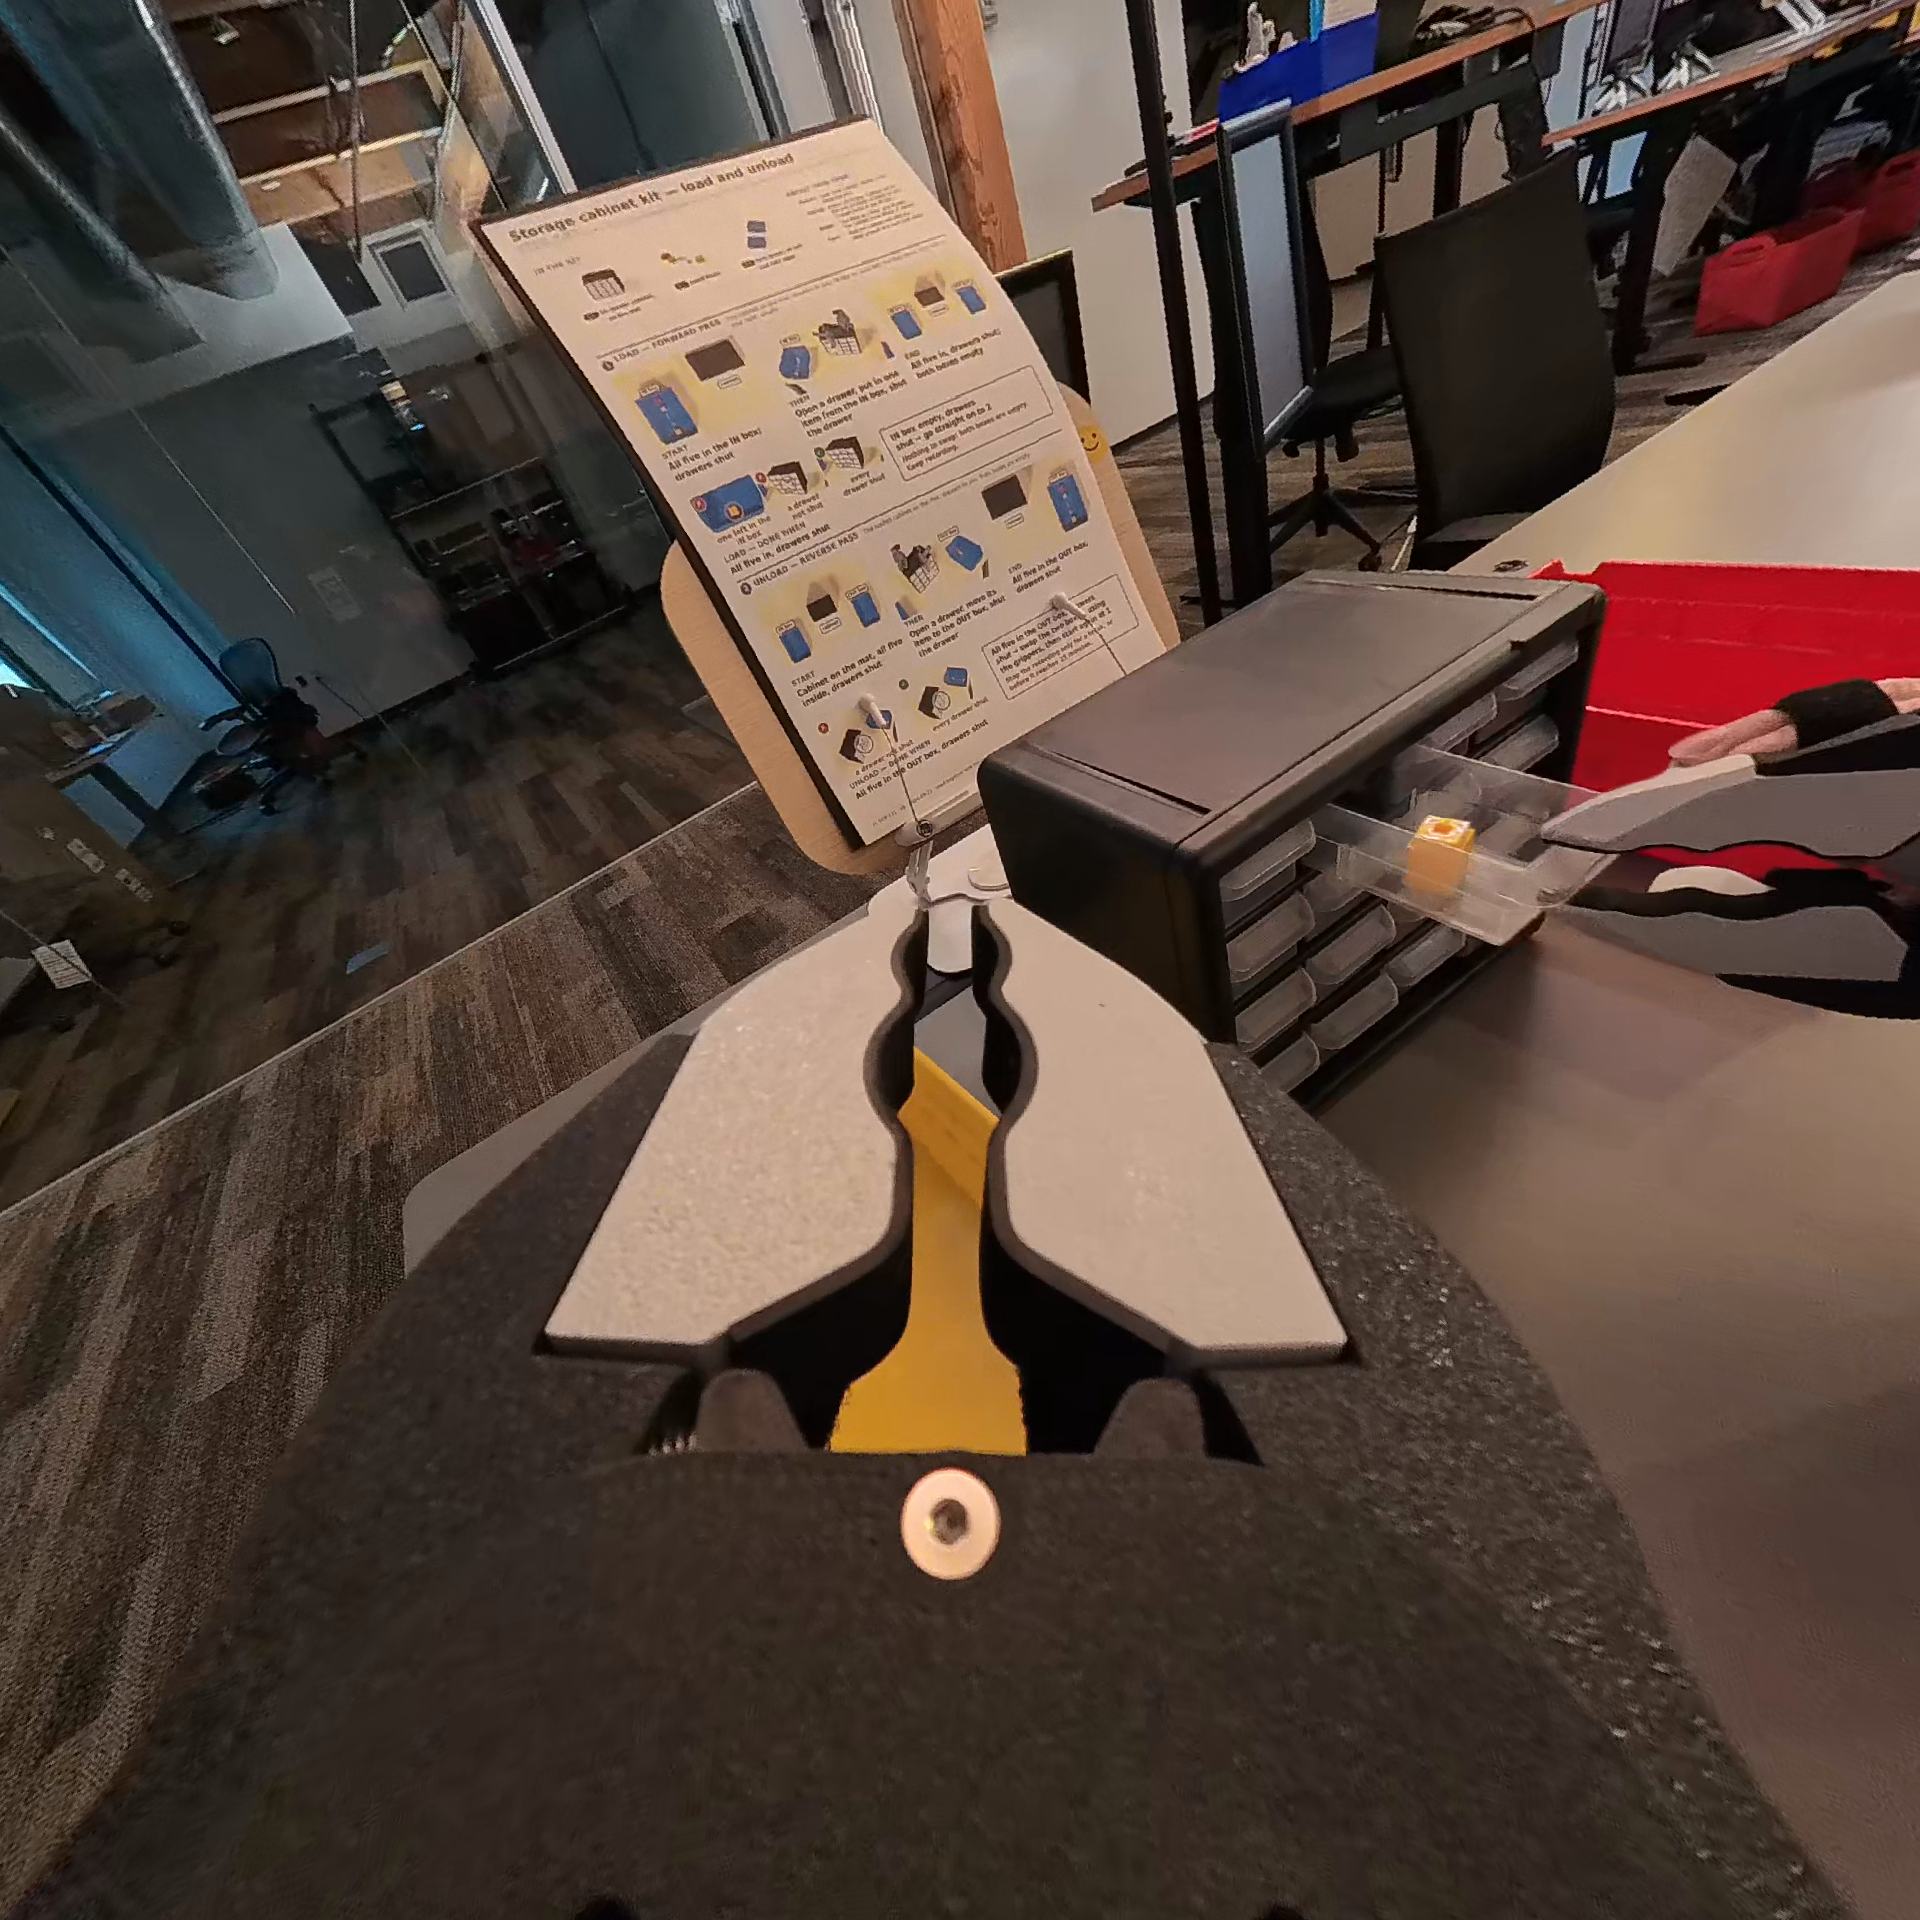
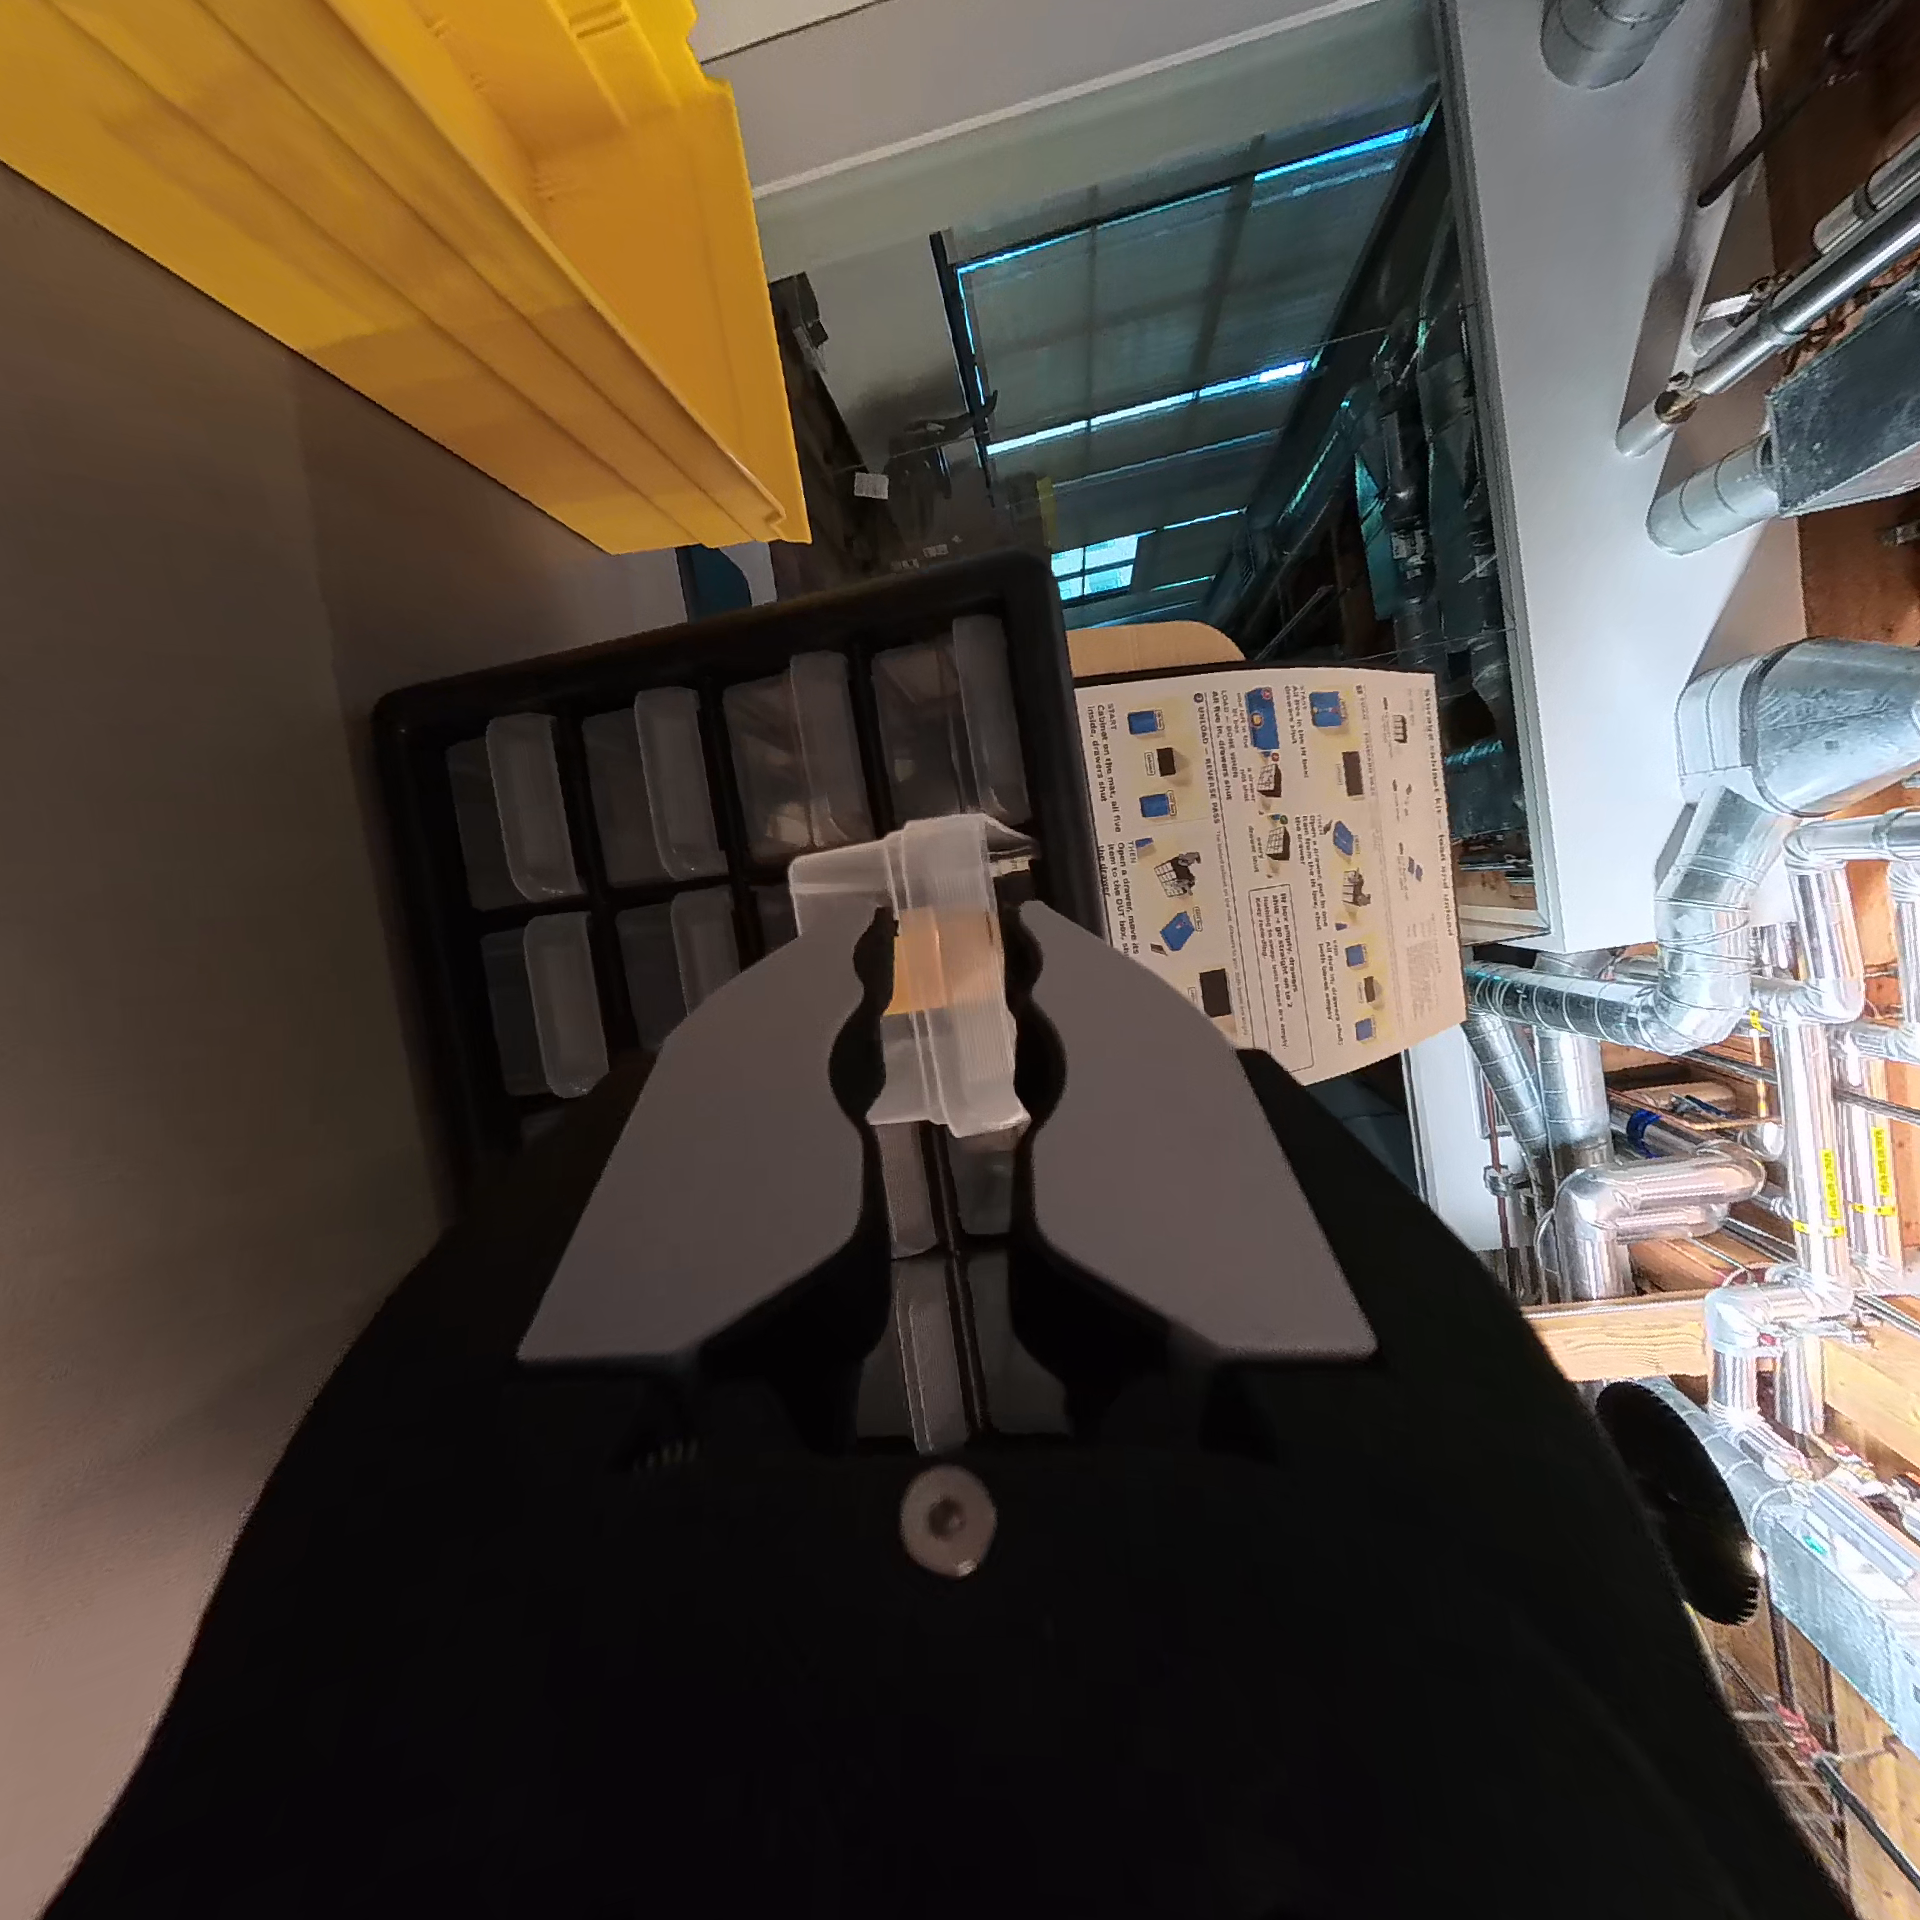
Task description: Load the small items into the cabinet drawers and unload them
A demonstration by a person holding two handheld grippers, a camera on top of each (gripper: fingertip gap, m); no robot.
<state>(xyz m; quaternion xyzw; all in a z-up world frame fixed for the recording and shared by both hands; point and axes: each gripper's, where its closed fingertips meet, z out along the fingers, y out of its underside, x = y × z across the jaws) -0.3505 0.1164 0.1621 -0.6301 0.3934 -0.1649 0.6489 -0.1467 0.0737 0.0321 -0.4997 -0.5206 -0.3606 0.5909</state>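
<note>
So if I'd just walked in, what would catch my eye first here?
Probably the clear drawer pulled out of the black cabinet, with a small yellow cube sitting inside it. The right hand-held gripper is closed on that drawer's front lip. Behind the cabinet, a big illustrated instruction board stands upright at the table's edge.

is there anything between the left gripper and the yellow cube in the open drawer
Nothing visible blocks it. The yellow cube sits in the pulled-out clear drawer, open on top. The right gripper holds the drawer's front end, beside the cube, not over it. The left gripper hangs off to the cabinet's side.
</note>
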